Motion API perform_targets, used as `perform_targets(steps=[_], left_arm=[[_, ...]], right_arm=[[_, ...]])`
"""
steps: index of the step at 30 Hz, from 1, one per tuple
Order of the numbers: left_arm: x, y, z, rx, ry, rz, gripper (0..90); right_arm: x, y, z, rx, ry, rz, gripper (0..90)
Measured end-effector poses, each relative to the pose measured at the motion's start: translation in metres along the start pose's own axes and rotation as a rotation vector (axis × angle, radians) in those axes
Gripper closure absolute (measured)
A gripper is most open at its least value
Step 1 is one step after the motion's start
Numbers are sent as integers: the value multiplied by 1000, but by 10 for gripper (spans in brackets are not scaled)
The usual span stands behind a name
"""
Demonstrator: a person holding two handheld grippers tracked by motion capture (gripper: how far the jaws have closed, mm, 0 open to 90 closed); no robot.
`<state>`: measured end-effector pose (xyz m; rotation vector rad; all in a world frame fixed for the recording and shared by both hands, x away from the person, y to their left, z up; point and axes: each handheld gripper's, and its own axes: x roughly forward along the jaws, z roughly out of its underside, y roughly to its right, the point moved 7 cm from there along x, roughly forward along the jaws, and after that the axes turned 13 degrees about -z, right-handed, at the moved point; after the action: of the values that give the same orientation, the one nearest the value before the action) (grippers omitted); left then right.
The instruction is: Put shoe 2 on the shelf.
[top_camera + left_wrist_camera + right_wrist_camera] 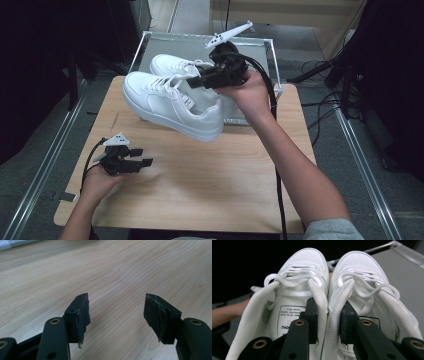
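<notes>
While the person's left hand (97,182) rests low on the wooden tabletop (200,190) near its front left corner, the left gripper (141,157) it holds lies there with its jaws spread wide and nothing between them; in the left gripper view the two padded black jaws stand well apart over bare wood grain. Farther in, the right forearm reaches up across the tabletop from the lower right, a grey sleeve at its elbow, and the right hand (250,95) holds the right gripper (197,81) raised above the middle of the surface. Its jaws are closed on a pair of white sneakers, pinching together the inner collars of both shoes, as the right gripper view shows: one jaw sits inside the near sneaker (287,302), the other inside the far sneaker (367,295), with the two padded collar edges pressed between them. In the high view the near sneaker (170,102) hangs tilted, toe toward the left, clear of the wood, and the far sneaker (172,65) sits just behind it. Beyond them, at the far edge of the tabletop, stands what appears to be a metal-framed tray (160,42) with a grey floor, the sneakers held over its front rim.
</notes>
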<state>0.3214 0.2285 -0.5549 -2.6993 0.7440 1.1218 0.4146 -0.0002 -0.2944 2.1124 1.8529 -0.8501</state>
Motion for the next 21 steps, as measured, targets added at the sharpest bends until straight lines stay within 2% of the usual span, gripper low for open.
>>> perform_targets(steps=[2,8,14,16,21], left_arm=[[0,0,0,13,-2,-1,376],[-1,4,-1,17,13,13,378],[-1,6,-3,24,28,24,378],[-2,6,-3,23,27,23,378],[-2,5,-4,15,29,23,378]], right_arm=[[2,9,-7,13,-1,29,741],[9,39,-24,69,-10,128,740],[10,67,-34,123,25,217,741],[11,76,-36,155,35,243,741],[15,97,-43,196,32,321,742]])
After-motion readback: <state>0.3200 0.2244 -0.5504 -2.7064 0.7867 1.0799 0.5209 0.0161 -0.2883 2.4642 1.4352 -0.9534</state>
